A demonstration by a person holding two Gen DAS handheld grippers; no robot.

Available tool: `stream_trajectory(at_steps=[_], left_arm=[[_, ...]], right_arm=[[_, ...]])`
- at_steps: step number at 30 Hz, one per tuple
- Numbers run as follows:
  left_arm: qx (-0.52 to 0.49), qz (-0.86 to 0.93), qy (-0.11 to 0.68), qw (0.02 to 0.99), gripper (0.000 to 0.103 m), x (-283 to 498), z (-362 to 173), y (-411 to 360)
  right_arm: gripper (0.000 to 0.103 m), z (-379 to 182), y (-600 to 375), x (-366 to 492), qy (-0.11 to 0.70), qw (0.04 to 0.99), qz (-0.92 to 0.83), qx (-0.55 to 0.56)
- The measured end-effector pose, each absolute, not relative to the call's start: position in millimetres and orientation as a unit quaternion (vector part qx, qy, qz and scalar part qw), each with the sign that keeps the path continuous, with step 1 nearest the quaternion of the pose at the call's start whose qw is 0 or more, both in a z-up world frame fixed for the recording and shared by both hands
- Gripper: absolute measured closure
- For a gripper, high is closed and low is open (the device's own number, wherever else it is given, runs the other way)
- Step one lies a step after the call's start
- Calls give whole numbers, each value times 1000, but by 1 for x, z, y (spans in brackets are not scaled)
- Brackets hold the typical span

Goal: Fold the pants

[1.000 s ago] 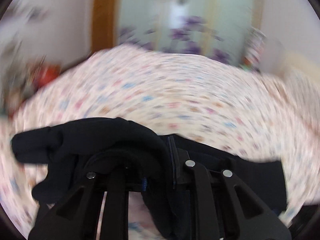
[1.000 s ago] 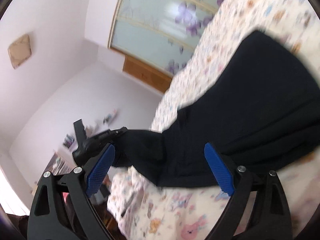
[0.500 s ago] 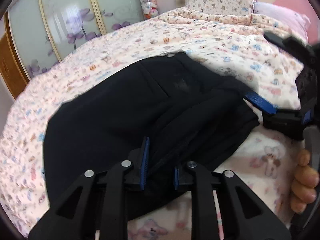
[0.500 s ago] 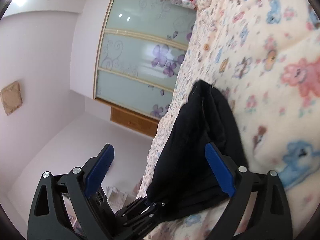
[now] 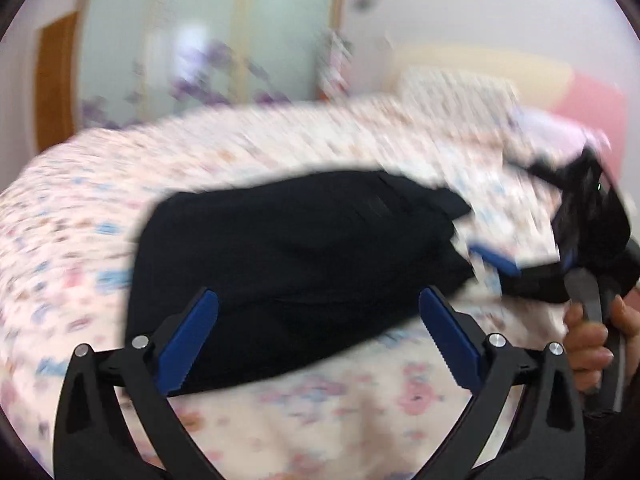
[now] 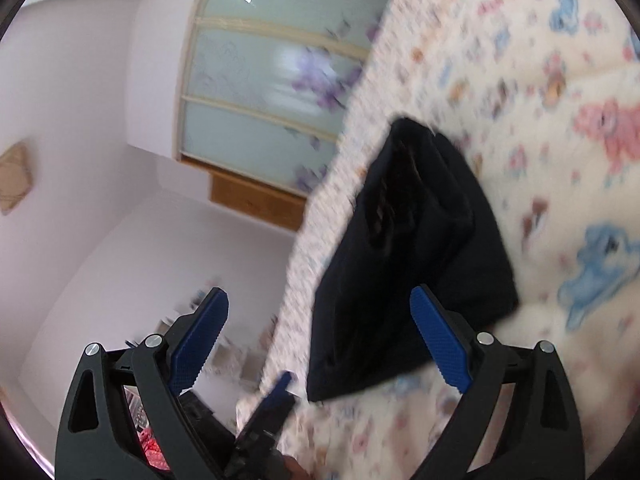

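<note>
The black pants lie folded in a compact bundle on the bed's patterned quilt. My left gripper is open and empty, its blue pads spread just in front of the bundle's near edge. In the right wrist view the same folded pants lie on the quilt. My right gripper is open and empty beside them. The right gripper also shows at the right of the left wrist view, held by a hand. The left gripper's tip shows low in the right wrist view.
The quilt with cartoon prints covers the whole bed. A pillow and pink headboard are at the far end. A wardrobe with frosted floral doors stands behind the bed. The view is motion-blurred.
My left gripper has let go of the pants and opened wide, pulling back from the bundle. The right gripper stays open and has shifted beside the folded pants.
</note>
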State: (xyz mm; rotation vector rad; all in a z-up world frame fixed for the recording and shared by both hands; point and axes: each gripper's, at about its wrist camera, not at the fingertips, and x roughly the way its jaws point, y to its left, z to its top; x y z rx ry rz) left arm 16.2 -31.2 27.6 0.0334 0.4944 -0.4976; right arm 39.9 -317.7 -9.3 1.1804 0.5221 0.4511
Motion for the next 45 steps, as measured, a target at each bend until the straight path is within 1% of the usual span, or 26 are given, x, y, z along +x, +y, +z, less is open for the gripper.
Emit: stream_trajectory(at_steps=[2,7,12,15,19,20,21,22,23,25,26,29,32,34,38,40,42,43,45], left_arm=[[-27,-187,212,959,2,11,25,-9],[-85,-122,211,966,2,8,11,14],[-138,-114,243,953,2,20,-1,37],[-166,-114,266,943,2,29,-9,48],[-181,-112,272,939,2,30,-13,54],[-179,-113,270,939,2,29,-12,54],[-178,-113,269,940,2,29,-12,53],[-177,-114,270,940,2,28,-12,52],[-178,-114,271,939,2,28,-13,52],[-185,-115,275,937,2,30,-15,54],[-188,-115,277,935,2,31,-16,56],[-195,-115,281,933,2,32,-17,58],[-195,-115,280,933,2,32,-17,59],[-196,-115,281,932,2,33,-17,59],[-199,-114,284,931,2,34,-18,61],[-199,-114,284,931,2,33,-18,61],[-198,-114,285,931,2,34,-18,61],[-199,-114,285,931,2,34,-19,61],[-201,-112,285,930,2,34,-19,63]], right_arm=[[8,-10,-314,45,257,769,203,549],[8,-1,-301,63,302,778,168,524],[8,-12,-296,83,365,761,105,526],[3,-9,-293,82,371,762,91,522],[4,-12,-288,91,380,772,53,506],[11,-13,-287,93,376,775,45,506],[21,-14,-287,93,370,782,31,500],[44,-15,-287,93,370,788,13,491],[60,-17,-288,92,369,792,1,486],[71,-21,-292,88,358,792,11,494],[74,-20,-293,85,352,794,20,496],[79,-5,-292,74,324,806,50,493],[79,12,-283,55,277,829,82,478],[79,7,-279,44,268,839,73,468],[79,-52,-295,30,303,804,31,511],[79,-53,-299,30,303,804,35,510],[76,-42,-297,34,321,812,36,486],[70,-40,-299,34,331,811,38,482],[64,-35,-304,29,338,806,37,485]])
